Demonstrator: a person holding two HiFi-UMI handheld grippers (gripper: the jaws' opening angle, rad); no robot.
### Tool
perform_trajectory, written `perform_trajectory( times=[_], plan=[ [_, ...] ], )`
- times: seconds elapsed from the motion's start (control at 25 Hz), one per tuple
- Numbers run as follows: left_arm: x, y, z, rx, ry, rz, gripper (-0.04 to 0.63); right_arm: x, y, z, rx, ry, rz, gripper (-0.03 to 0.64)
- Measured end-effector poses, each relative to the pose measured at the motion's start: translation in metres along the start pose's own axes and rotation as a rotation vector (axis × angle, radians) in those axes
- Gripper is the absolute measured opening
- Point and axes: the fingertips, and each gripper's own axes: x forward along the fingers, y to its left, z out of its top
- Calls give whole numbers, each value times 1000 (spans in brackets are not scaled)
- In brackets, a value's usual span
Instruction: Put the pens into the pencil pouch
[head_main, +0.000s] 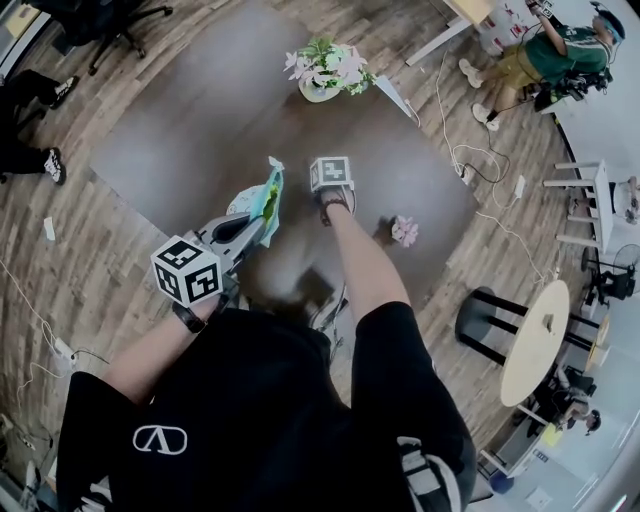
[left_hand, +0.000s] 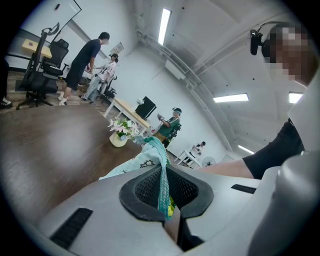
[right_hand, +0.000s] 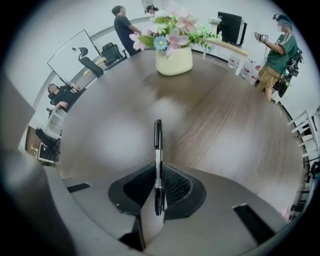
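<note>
At the centre of the head view, over a dark wooden table (head_main: 190, 130), a pale green pencil pouch (head_main: 268, 196) is being gripped by the left gripper (head_main: 256, 228). In the left gripper view, the left gripper (left_hand: 167, 200) is being shown with its jaws pressed together on the teal mesh edge of the pencil pouch (left_hand: 156, 152), which is rising above them toward mid-frame. Whether the pouch is touching the table cannot be told.

Just to the right in the head view, the right gripper (head_main: 333, 205) is being pointed steeply down at the tabletop. In the right gripper view, the right gripper (right_hand: 159, 186) is being clamped on a black pen (right_hand: 158, 150), which is running straight up the frame between the pads. Whether the pen is resting on the wood or is clear of it cannot be made out.

A flower pot (head_main: 325, 72) is being seen at the table's far edge, top centre, and a small pink object (head_main: 404, 231) lower right of the grippers. A person in a green shirt (head_main: 560, 55) is being caught at the upper right.
</note>
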Motion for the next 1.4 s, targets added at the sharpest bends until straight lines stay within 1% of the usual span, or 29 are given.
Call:
perform_trajectory(
  times=[0.08, 0.2, 0.32, 0.44, 0.64, 0.76, 0.84, 0.92, 1.0, 1.12, 1.28, 1.4],
  plan=[
    [-1, -4, 3, 8, -2, -9, 15, -28, 7, 17, 13, -117, 21, 43],
    [-3, -11, 8, 23, -6, -30, 15, -86, 17, 46, 11, -321, 34, 43],
    [0, -19, 14, 40, -10, -56, 15, -154, 25, 71, -16, -522, 27, 43],
    [7, -32, 19, 55, -12, -84, 15, -230, 33, 82, -47, -711, 18, 43],
    [21, -52, 33, 88, -17, -140, 15, -358, 39, 73, -55, -1032, -22, 42],
    [29, -61, 41, 100, -20, -165, 15, -416, 43, 52, -62, -1215, -54, 43],
    [33, -68, 46, 108, -21, -180, 15, -447, 46, 34, -61, -1316, -85, 42],
    [36, -74, 52, 118, -23, -194, 15, -470, 49, 18, -72, -1390, -126, 43],
    [38, -81, 56, 130, -24, -208, 15, -483, 52, 5, -79, -1440, -161, 43],
    [41, -88, 58, 137, -19, -222, 15, -487, 53, -6, -66, -1463, -189, 43],
    [45, -94, 60, 141, -16, -233, 15, -487, 59, -8, -60, -1476, -166, 42],
    [48, -96, 60, 147, -14, -240, 15, -491, 81, -3, -90, -1496, -124, 43]
  ],
)
